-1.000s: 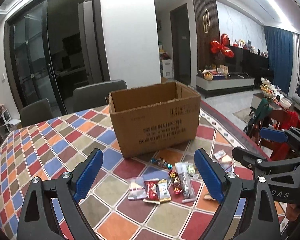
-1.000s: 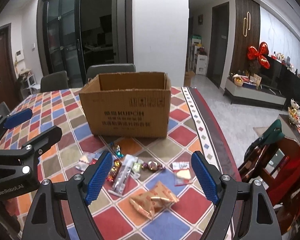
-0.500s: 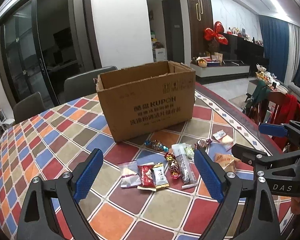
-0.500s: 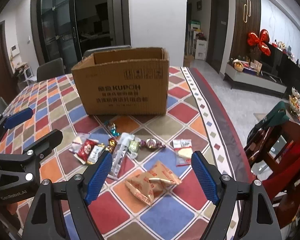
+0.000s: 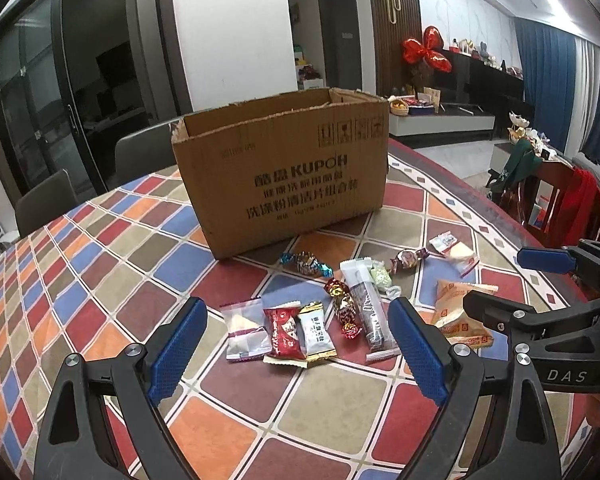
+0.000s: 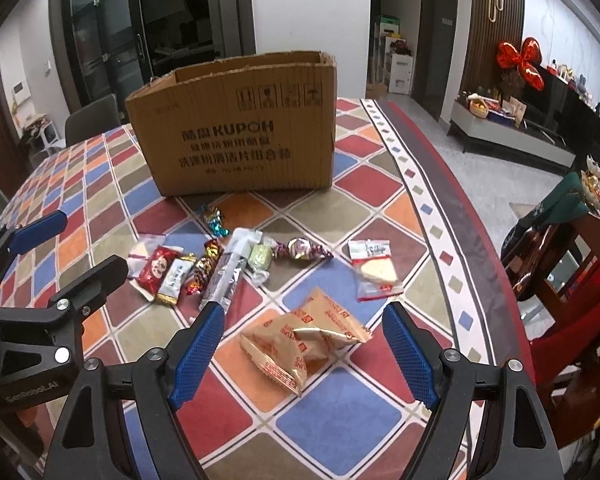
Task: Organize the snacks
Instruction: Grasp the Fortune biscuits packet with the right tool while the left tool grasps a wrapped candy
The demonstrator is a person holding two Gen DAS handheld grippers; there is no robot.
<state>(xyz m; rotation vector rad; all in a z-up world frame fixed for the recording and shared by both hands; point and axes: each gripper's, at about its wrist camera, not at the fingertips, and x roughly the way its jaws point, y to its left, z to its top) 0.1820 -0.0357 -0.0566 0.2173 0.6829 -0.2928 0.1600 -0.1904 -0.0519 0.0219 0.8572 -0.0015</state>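
While every snack still lay loose on the checked tablecloth [image 6: 380,412], the sorting looked barely begun. An open cardboard box [image 6: 236,128] stood behind the scattered sweets; its inside was hidden. The left gripper [image 5: 296,354] hung with jaws spread wide and empty above a red packet [image 5: 283,332] and its neighbours. The right gripper [image 6: 304,354] hung likewise spread and empty over two tan pouches [image 6: 304,340]. A silver bar [image 6: 230,272] and twisted candies lay between. Nothing was held.
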